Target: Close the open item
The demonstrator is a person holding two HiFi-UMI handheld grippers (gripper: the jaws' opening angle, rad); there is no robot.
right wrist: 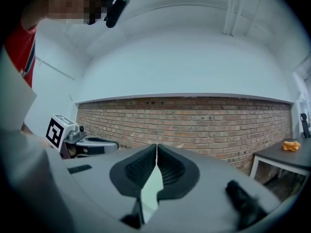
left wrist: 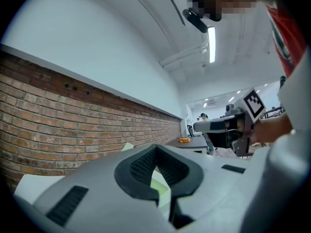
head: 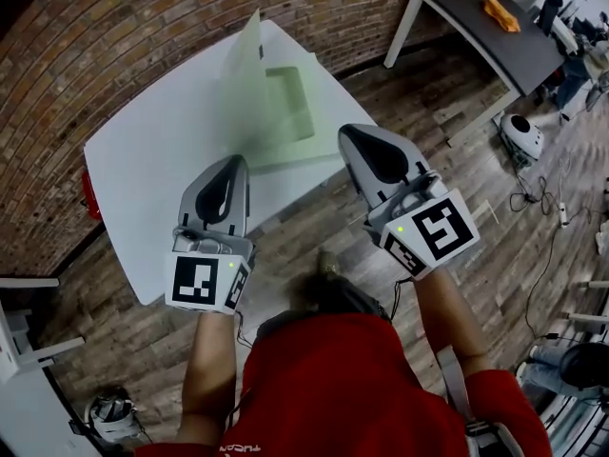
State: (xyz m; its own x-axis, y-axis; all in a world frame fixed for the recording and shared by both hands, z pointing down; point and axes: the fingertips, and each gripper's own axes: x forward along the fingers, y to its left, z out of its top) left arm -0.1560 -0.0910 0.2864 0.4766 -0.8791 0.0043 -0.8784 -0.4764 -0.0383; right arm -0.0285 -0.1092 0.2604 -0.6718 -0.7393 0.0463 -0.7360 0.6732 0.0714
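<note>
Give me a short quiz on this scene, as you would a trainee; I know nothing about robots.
1. True or false: the pale green box on the white table has its lid raised.
2. Multiple choice: the left gripper has its jaws A) wide apart, B) together and empty, C) clamped on the lid.
3. Fill in: the wall beyond the table is built of ____.
Key: 1 true; 2 B; 3 brick.

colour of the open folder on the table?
The folder is pale green; the head view shows it best.
</note>
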